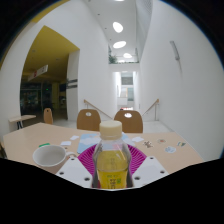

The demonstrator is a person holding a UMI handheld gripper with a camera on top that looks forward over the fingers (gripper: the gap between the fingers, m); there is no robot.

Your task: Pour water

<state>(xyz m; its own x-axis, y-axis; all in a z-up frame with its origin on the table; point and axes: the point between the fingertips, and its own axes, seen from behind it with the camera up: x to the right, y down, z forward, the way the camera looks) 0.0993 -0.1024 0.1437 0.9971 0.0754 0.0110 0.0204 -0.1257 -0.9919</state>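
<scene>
Bottle (112, 155): clear plastic, white cap, yellowish liquid; upright between the pads of the hand-held gripper (112, 168), which looks clamped on its body. Likely moderately heavy, smooth, squeezable; grip mid-body, firmly. Cup (47, 156): white, on bench (25, 145), left of bottle.

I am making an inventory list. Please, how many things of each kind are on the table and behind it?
Bottle with yellow liquid, between the gripper fingers: 1
White cup: 1
Wooden chairs behind the table: 2
Total: 4
</scene>
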